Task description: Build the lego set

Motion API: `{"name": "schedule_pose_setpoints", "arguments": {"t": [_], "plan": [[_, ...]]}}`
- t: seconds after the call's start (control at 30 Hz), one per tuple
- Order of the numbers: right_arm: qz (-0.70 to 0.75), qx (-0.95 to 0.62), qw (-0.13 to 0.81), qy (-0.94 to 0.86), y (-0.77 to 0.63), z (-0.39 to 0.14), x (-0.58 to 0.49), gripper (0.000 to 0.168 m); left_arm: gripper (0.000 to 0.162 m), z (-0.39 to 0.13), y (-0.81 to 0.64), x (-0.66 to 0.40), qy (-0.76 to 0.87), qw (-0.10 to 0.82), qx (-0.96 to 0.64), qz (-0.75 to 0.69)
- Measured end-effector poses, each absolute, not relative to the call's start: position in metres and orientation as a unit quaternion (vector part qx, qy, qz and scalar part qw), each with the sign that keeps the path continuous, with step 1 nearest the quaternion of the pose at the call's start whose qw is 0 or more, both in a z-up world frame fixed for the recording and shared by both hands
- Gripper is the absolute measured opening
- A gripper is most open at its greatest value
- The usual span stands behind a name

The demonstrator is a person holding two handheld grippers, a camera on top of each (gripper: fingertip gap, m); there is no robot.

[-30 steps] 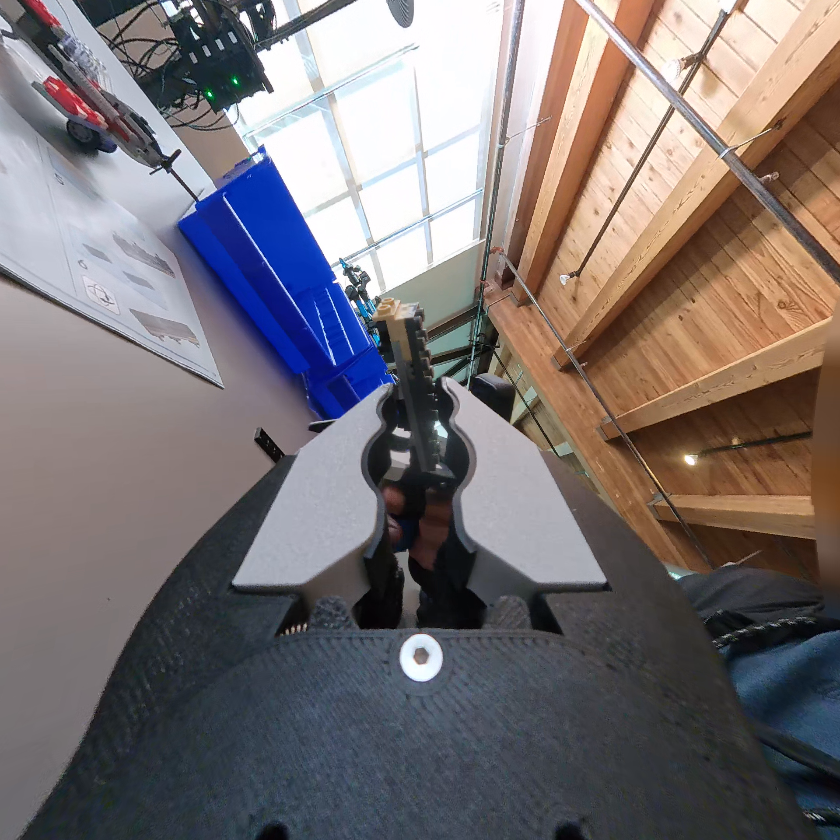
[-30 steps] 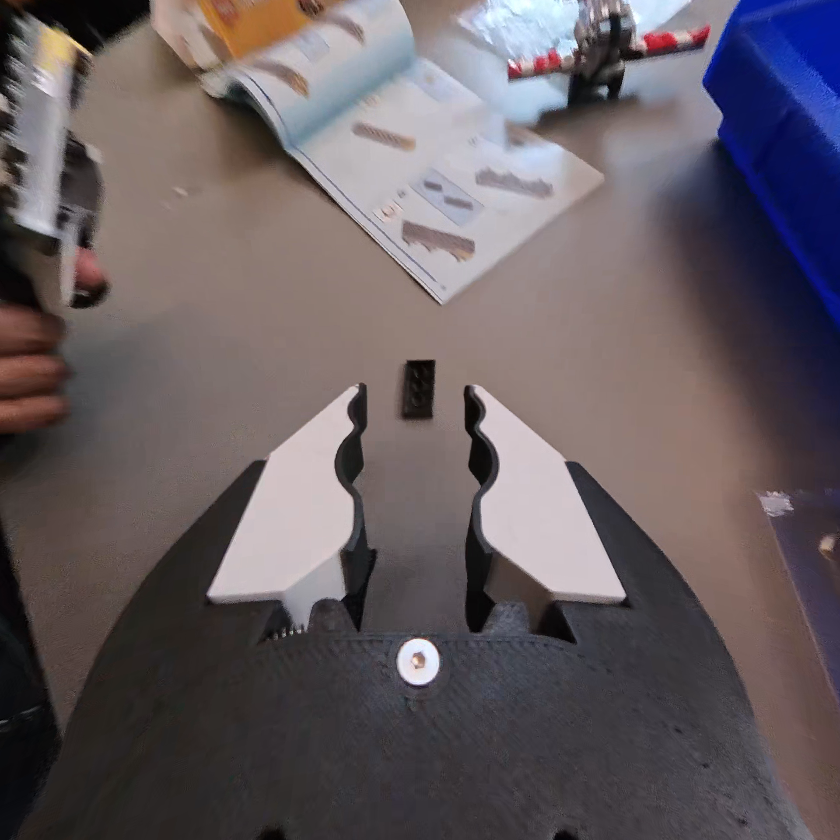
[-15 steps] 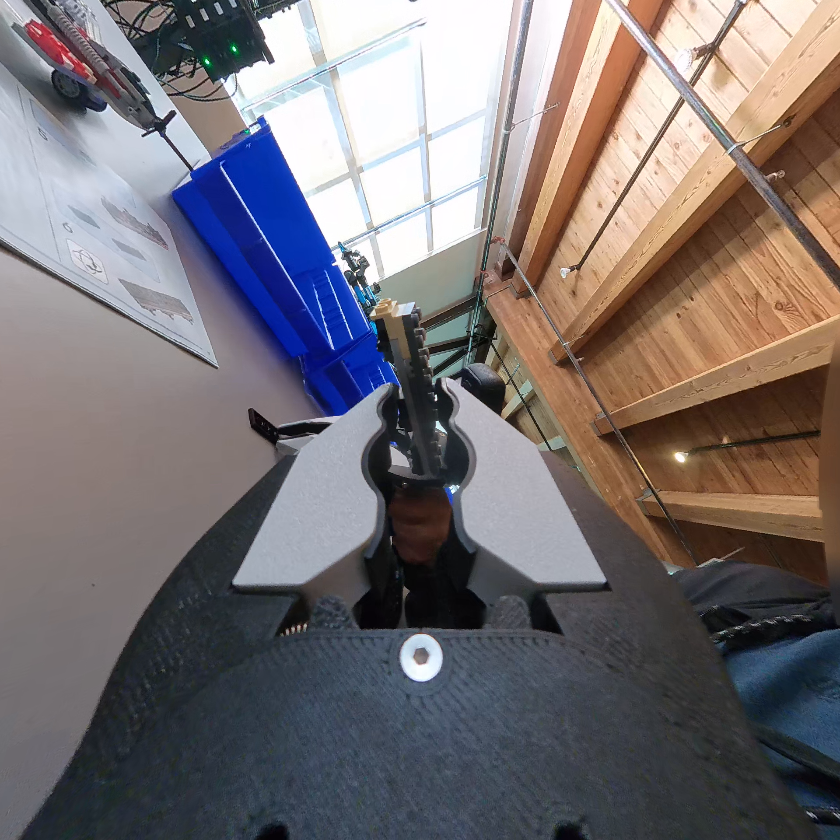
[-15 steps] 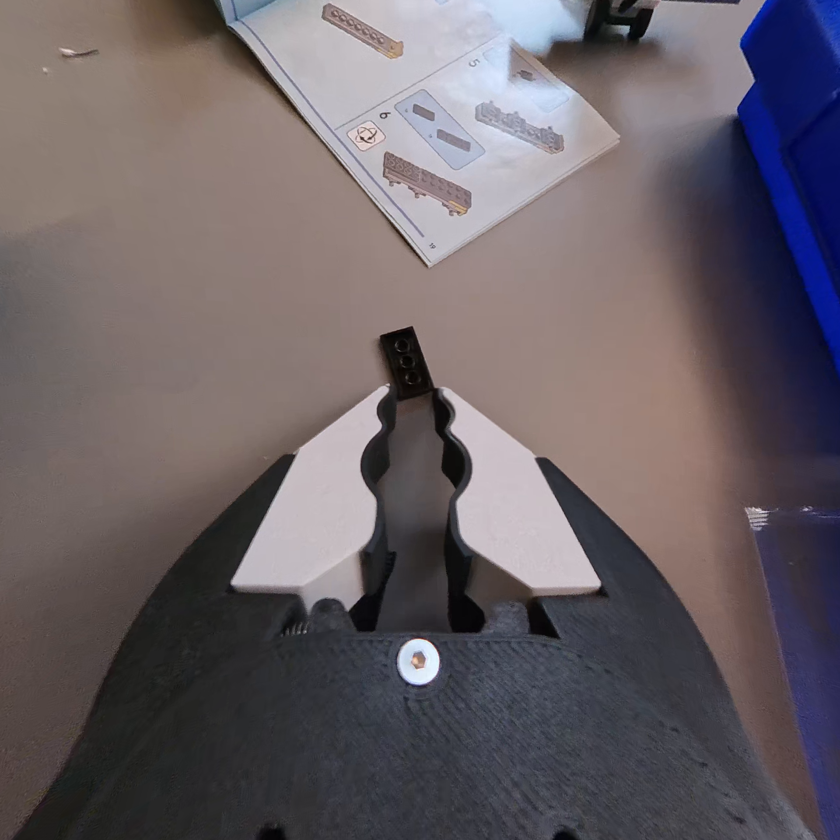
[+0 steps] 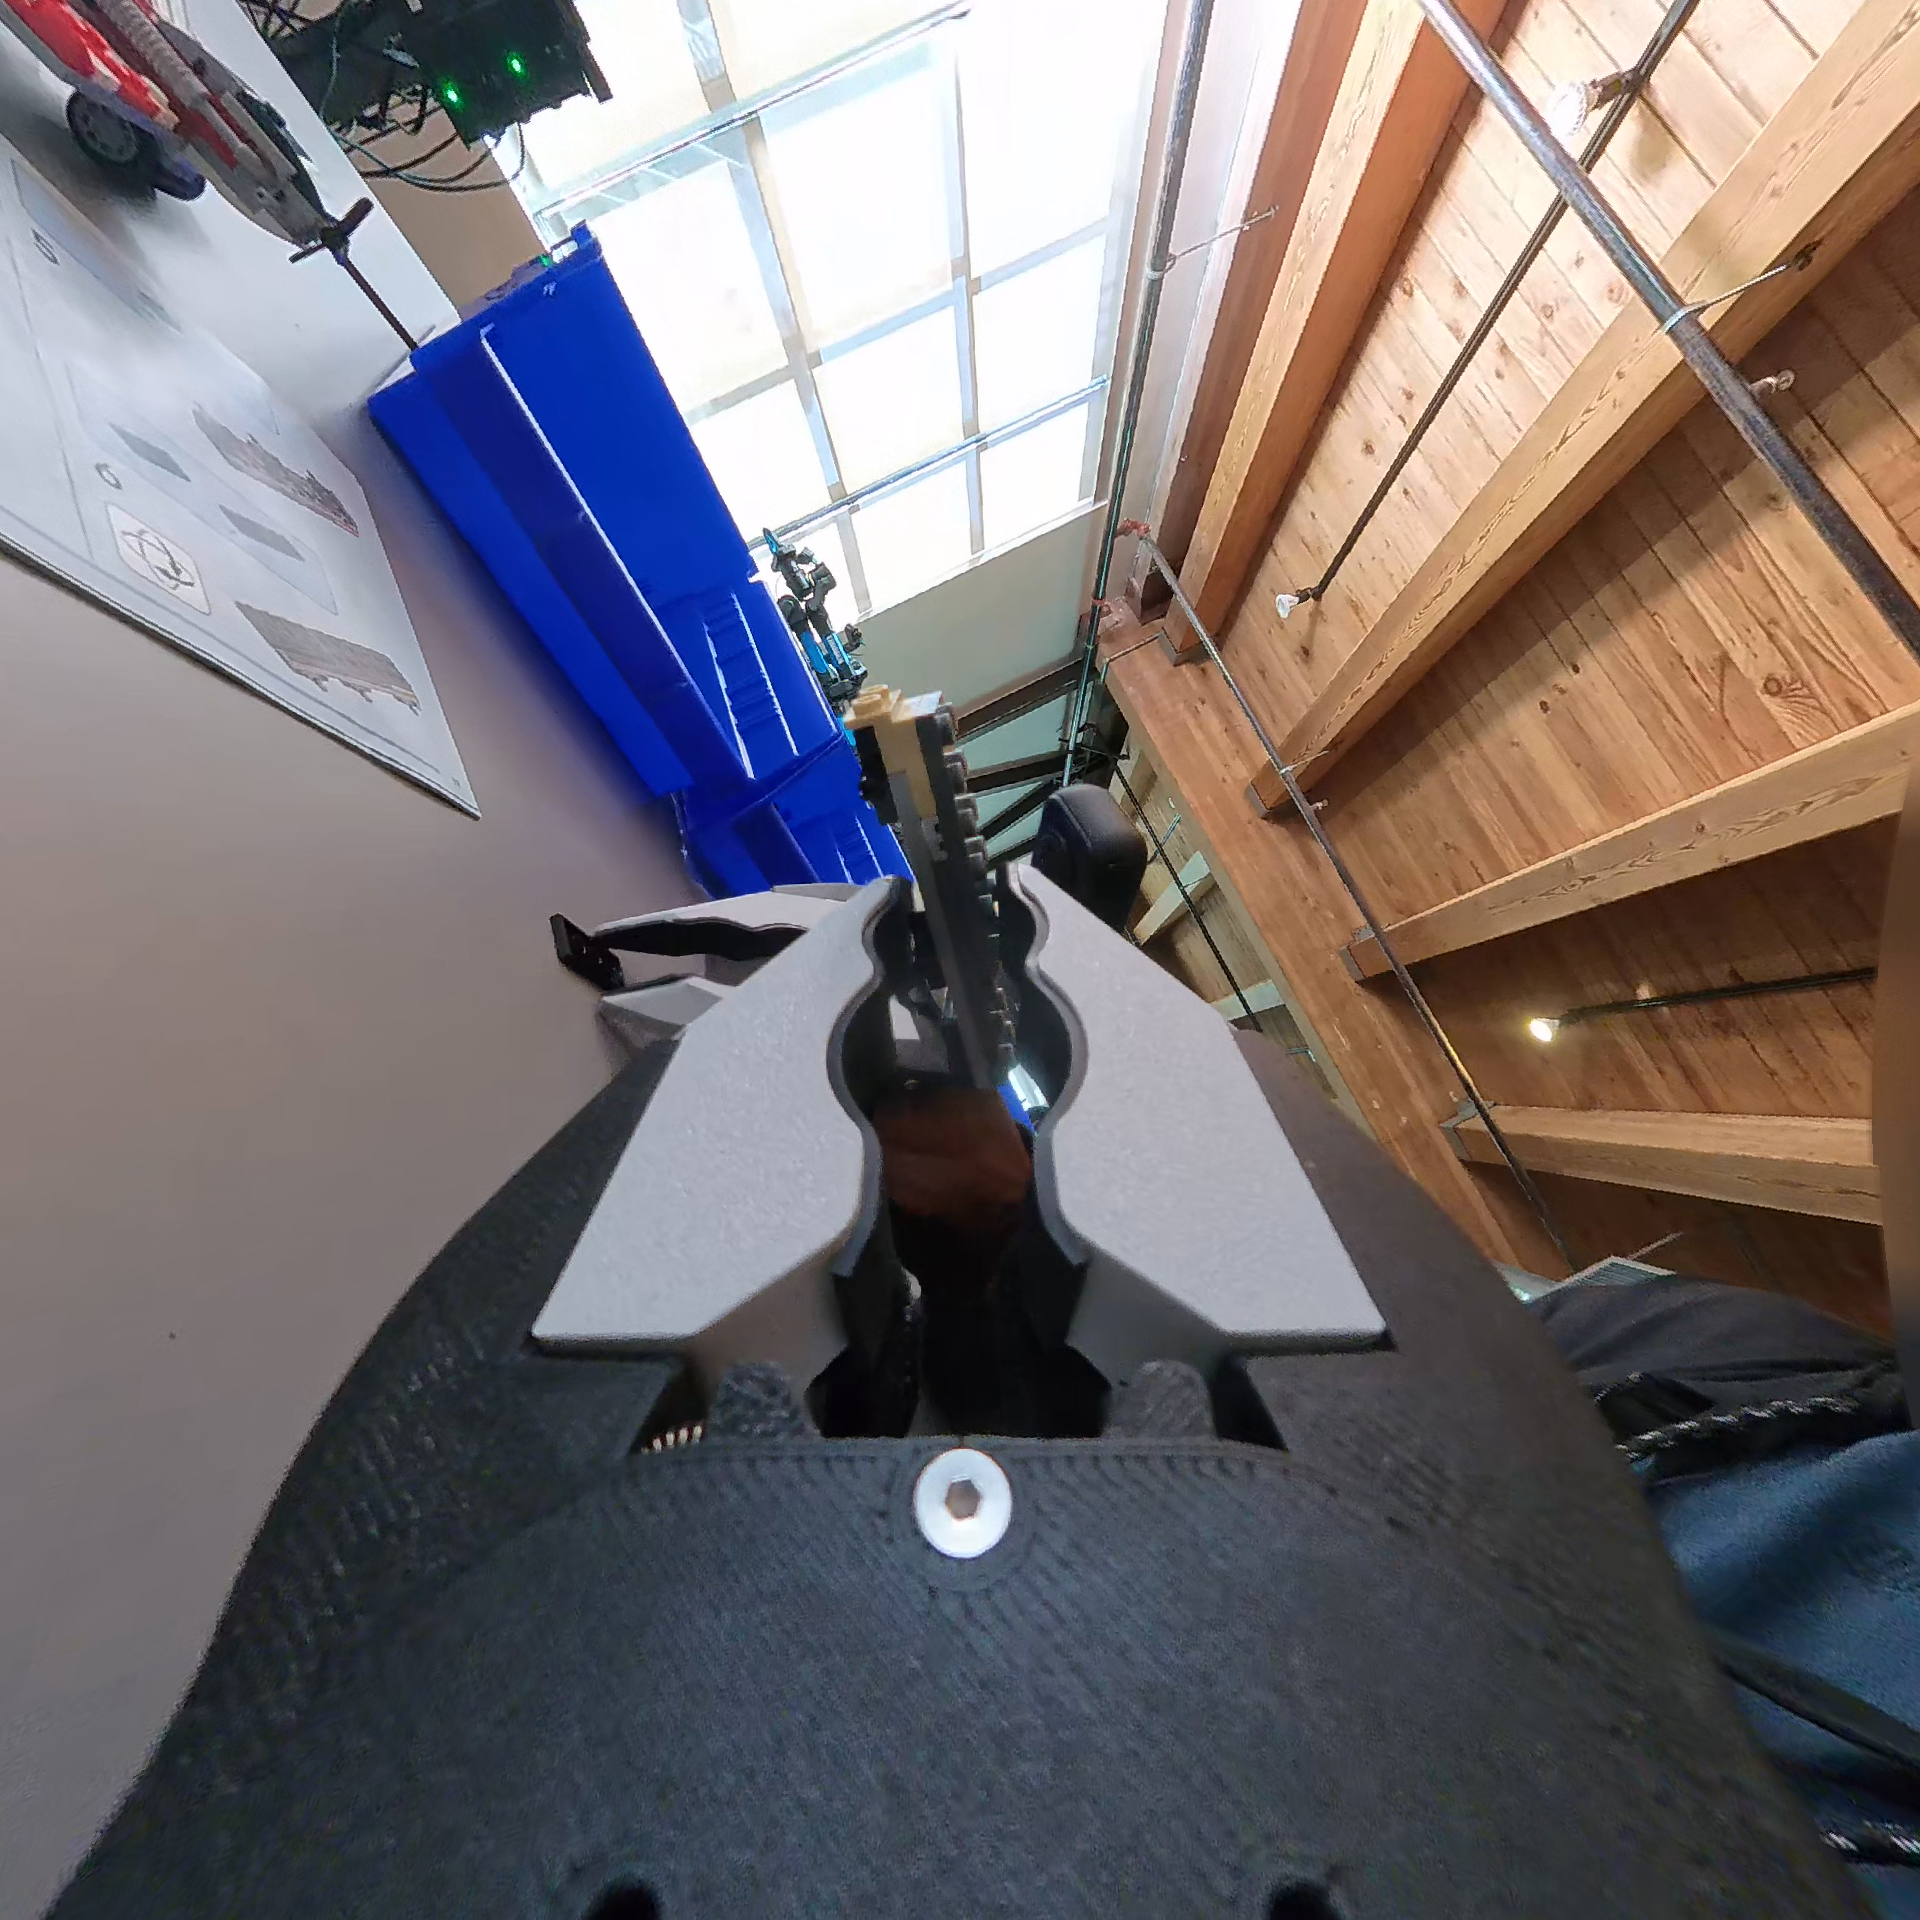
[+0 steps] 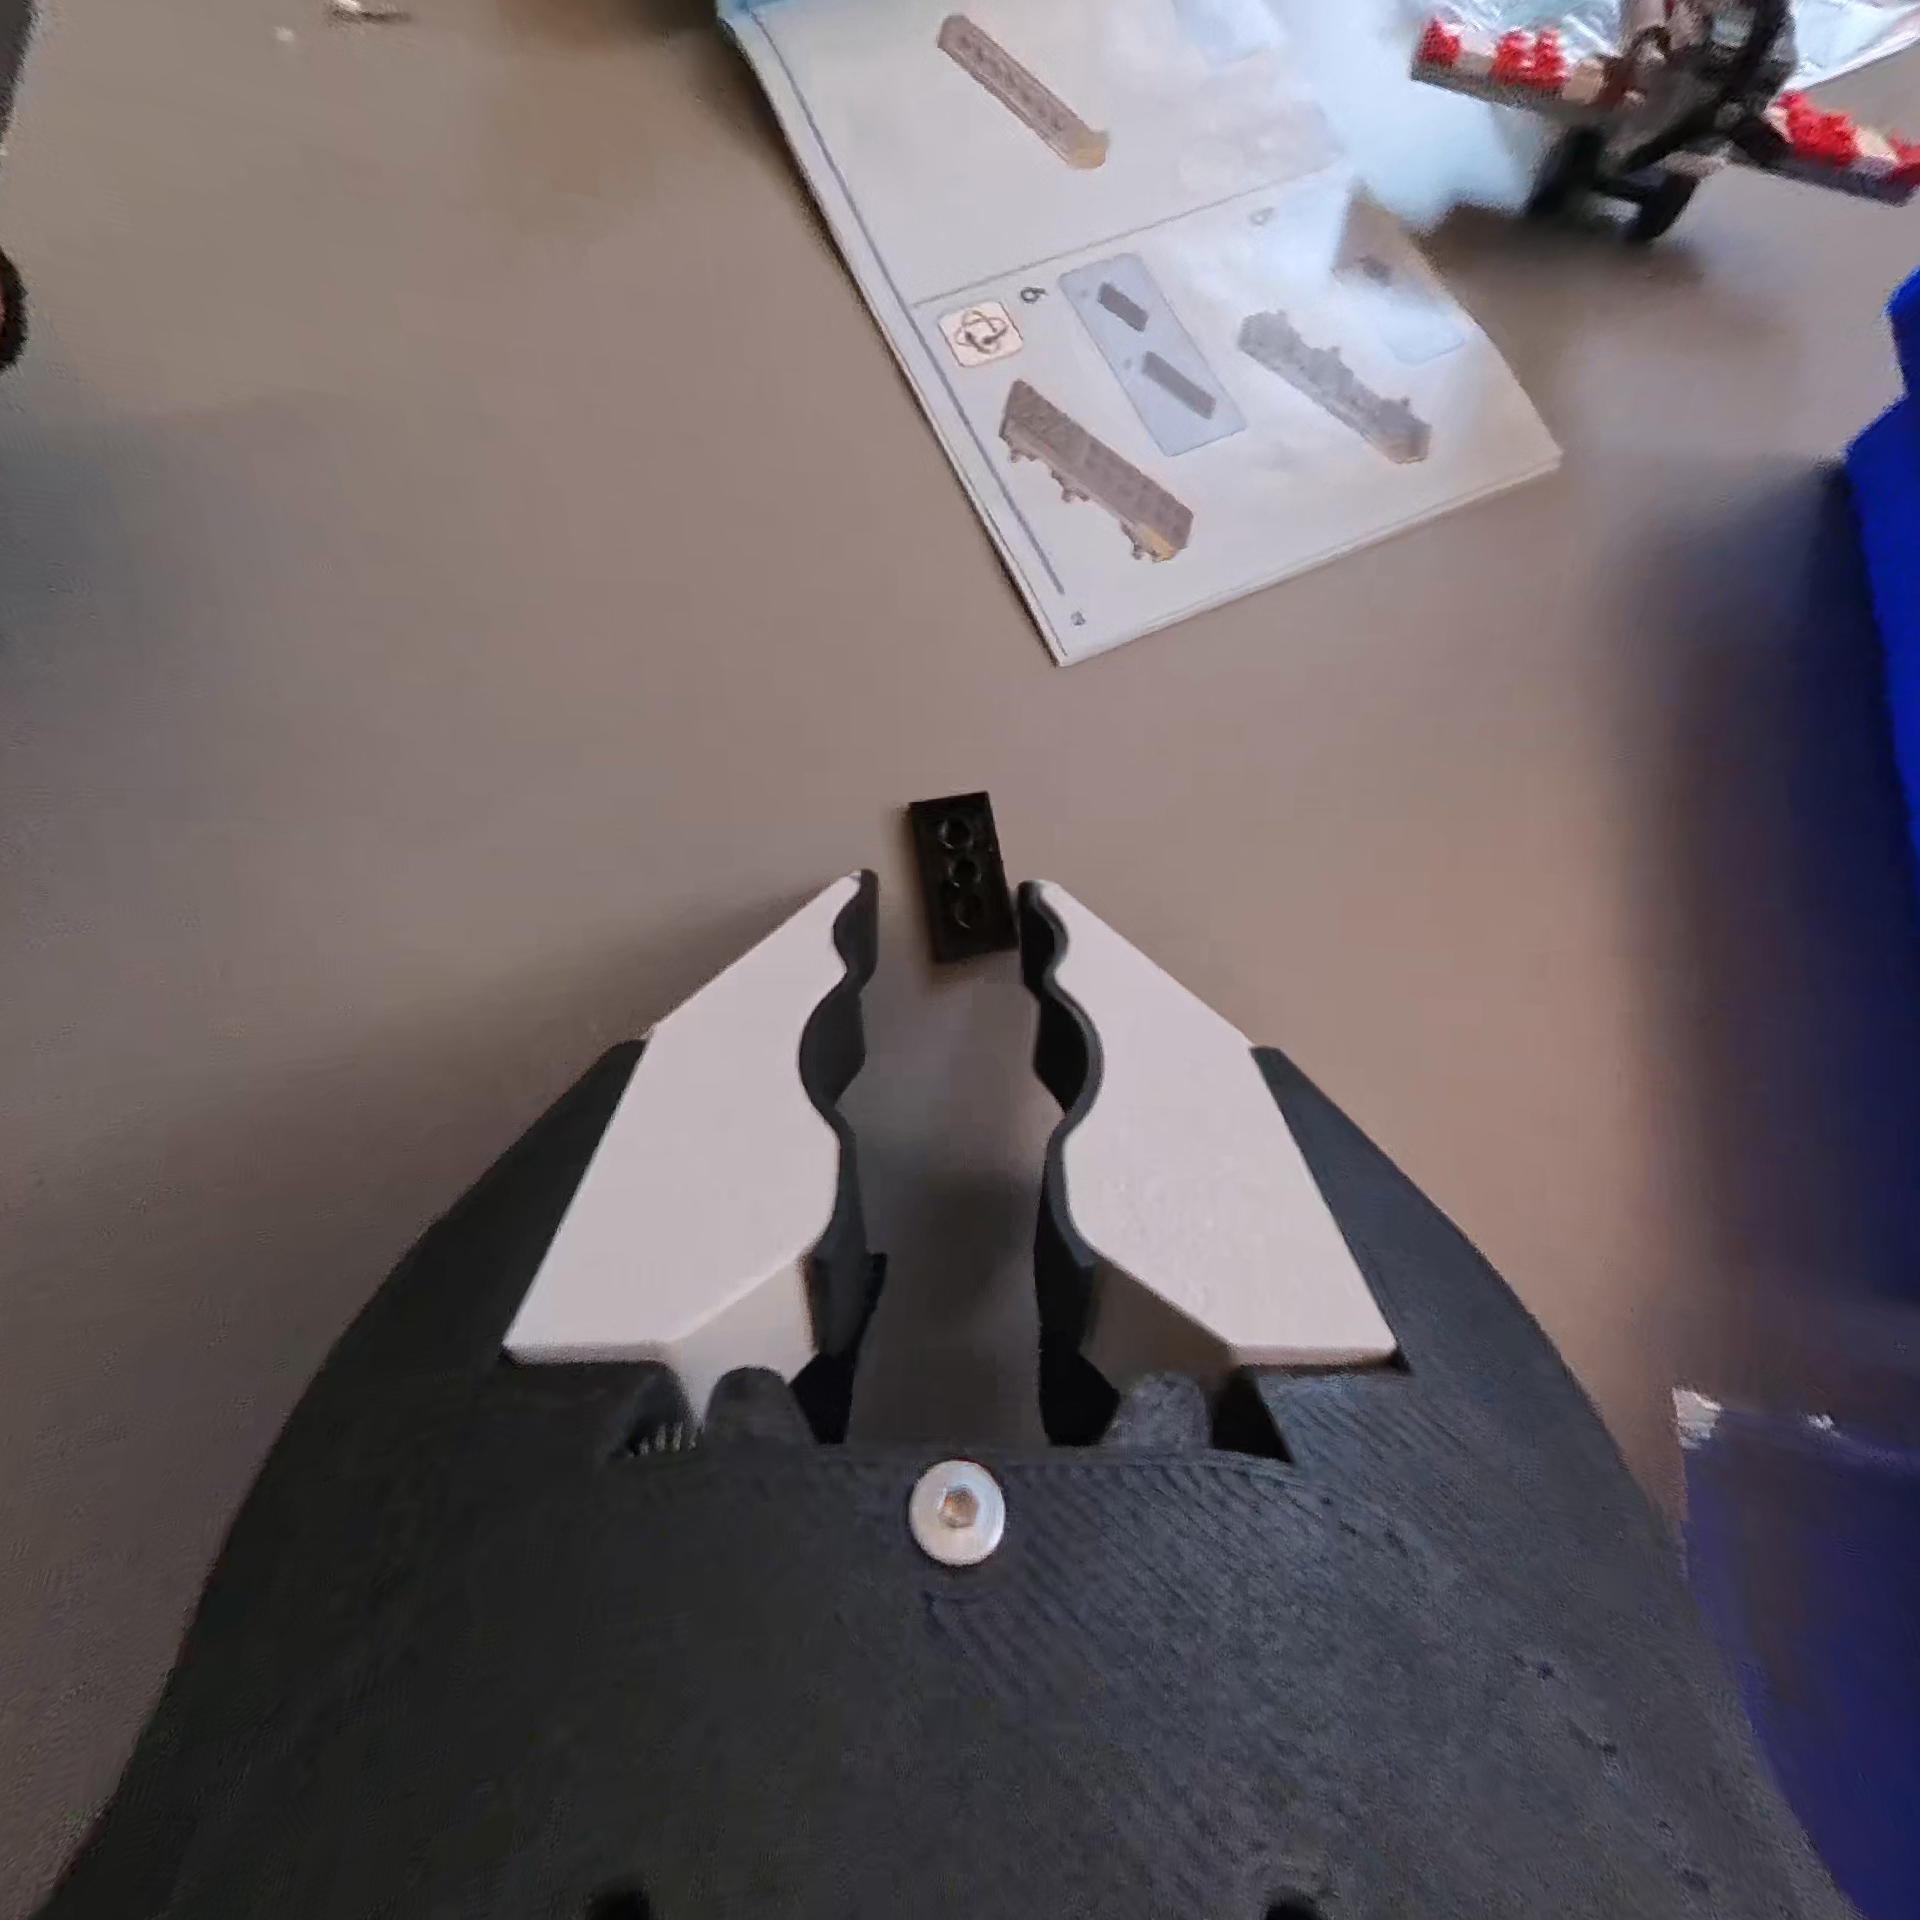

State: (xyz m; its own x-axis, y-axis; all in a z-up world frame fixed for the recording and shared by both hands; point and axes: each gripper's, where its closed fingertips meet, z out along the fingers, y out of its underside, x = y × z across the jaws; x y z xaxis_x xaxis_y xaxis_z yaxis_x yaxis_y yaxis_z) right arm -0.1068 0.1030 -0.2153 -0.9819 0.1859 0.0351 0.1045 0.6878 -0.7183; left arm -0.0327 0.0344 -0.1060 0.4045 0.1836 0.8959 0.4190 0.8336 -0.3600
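Your left gripper (image 5: 951, 914) is clamped on a long grey and tan lego strip (image 5: 940, 831), held edge-on and tilted up toward the wooden ceiling; the strip sticks out well past the fingertips, studs facing right in the left wrist view. Your right gripper (image 6: 945, 899) is partly open and holds nothing. Its fingertips sit low over the brown table (image 6: 416, 520), one on each side of the near end of a small black lego plate (image 6: 961, 878). The plate lies flat on the table, slightly skewed; whether either fingertip touches it, you cannot tell. The far half of the plate lies beyond the tips. The open instruction booklet (image 6: 1195, 343) lies farther back and to the right, apart from the plate. A part-built red and grey model (image 6: 1683, 145) stands behind the booklet. A blue bin (image 6: 1891, 468) is at the right edge, blurred.
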Motion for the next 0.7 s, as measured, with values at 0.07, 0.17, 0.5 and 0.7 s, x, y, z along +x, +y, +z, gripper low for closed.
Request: {"name": "schedule_pose_setpoints", "arguments": {"t": [0.07,0.17,0.5,0.7], "plan": [[0.388,-0.083,0.055,-0.916,0.102,-0.215,-0.109,0.016,0.015,-0.106,0.035,-0.032,-0.54,0.79,-0.28,-0.076],[0.427,-0.068,0.06,-0.9,0.099,-0.201,-0.105,0.016,0.015,-0.104,0.034,-0.032,-0.539,0.791,-0.281,-0.073],[0.576,-0.041,0.084,-0.812,0.113,-0.125,-0.102,0.035,0.015,-0.104,0.028,-0.031,-0.541,0.791,-0.28,-0.067],[0.507,-0.054,0.023,-0.86,0.109,-0.167,-0.094,0.034,0.015,-0.106,0.029,-0.032,-0.544,0.788,-0.279,-0.069]]}}
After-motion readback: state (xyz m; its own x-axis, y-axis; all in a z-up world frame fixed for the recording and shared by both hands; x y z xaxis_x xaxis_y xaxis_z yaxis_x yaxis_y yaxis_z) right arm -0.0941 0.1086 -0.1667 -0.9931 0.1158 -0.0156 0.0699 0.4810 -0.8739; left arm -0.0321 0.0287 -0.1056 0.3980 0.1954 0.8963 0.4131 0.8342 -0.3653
